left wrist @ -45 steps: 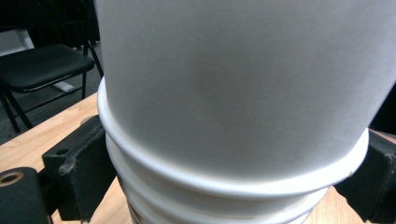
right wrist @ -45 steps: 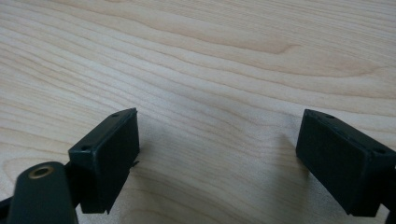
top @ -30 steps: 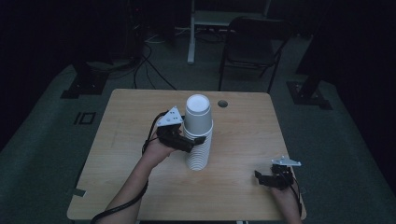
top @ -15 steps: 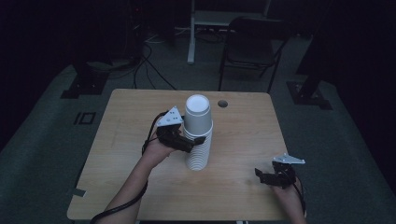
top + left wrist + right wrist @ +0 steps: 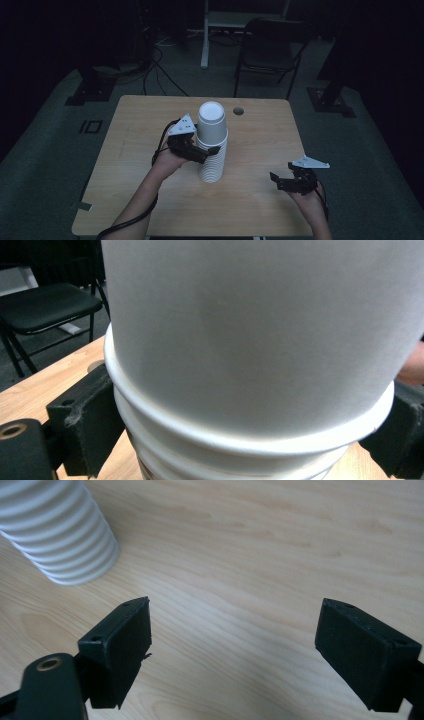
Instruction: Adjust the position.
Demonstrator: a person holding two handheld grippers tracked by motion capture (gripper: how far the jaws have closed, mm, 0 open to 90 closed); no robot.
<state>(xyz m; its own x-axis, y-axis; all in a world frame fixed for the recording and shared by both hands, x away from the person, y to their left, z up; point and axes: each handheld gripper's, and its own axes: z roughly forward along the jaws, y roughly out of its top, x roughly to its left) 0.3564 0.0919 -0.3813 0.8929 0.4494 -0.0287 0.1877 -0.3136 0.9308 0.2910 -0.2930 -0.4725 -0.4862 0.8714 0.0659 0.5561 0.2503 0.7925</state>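
Looks like a dim recording studio or lab rather than a home. Lit wooden bench [image 5: 150,125] alone on grey carpet [image 5: 55,150], dark all round. Black folding chair [image 5: 267,50] and white stand [image 5: 205,35] behind, cables [image 5: 160,70] trailing over the floor, heavy black rig feet [image 5: 85,92] at both sides.

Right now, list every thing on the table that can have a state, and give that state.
Top cup: upside down, seated on the stack, rim between the left gripper's jaws.
Stack of white paper cups: upright on the table, nested, upside down.
Left gripper: jaws on either side of the stack, just under the top cup's rim.
Right gripper: open, holding nothing, apart from the stack.
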